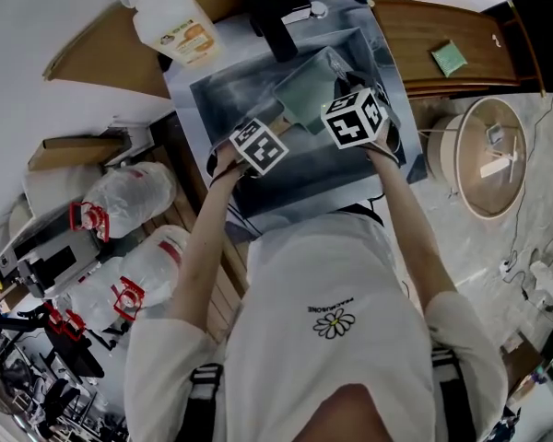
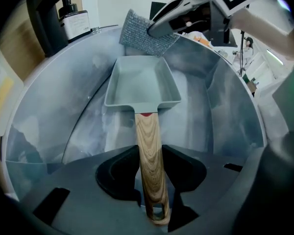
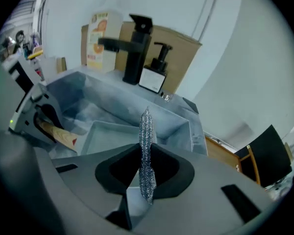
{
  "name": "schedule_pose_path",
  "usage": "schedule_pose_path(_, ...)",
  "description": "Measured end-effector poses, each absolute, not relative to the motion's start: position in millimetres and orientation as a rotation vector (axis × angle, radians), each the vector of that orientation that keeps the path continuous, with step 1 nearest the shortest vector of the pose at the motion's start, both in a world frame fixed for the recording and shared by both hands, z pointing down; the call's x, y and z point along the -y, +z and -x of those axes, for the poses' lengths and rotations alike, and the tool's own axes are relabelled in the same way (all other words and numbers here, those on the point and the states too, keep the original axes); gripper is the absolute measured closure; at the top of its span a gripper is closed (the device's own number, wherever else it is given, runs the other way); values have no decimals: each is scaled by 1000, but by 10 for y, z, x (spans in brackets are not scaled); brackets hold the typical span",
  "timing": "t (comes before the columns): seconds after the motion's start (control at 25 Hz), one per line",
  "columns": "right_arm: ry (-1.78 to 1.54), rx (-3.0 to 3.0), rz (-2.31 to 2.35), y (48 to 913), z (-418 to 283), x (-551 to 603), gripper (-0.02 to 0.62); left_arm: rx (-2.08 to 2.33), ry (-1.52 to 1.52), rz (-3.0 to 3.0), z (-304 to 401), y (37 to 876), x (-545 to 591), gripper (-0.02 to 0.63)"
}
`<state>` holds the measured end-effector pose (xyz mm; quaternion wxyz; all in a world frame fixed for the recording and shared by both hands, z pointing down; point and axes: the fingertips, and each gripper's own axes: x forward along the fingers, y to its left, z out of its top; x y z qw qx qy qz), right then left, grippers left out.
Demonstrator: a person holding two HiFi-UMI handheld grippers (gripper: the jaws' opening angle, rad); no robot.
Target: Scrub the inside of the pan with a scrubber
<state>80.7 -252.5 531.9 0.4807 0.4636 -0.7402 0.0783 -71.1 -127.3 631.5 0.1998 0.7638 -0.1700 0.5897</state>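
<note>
A grey rectangular pan with a wooden handle is held over the steel sink. My left gripper is shut on that handle, a pad on each side of it. My right gripper is shut on a flat silvery scrubber, which stands edge-on between the pads. In the left gripper view the scrubber hangs at the pan's far rim, just above it. The head view shows the left gripper and the right gripper side by side over the pan.
A black faucet and a soap dispenser stand behind the sink. A white detergent jug is at the sink's back left. A green sponge lies on the wooden counter to the right.
</note>
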Motion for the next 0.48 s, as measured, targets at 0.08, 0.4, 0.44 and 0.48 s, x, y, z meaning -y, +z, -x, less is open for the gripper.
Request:
schedule_pose_path(0.08,157,1728,-1084,5521,-807,2599,546,474,1645,-2132,708,6318,1271,453)
schedule_pose_path(0.4,123,1608,-980,5946,-722,2760,546,470,1644,-2127,706,6311,1264,451)
schedule_pose_path(0.44,126,1604,-971,5976,-698,2779,547,470,1643,-2126,705,6310,1264,451)
schedule_pose_path(0.48,134,1604,-965,6003,-676,2798,547,469,1642,-2125,703,6311,1267,451)
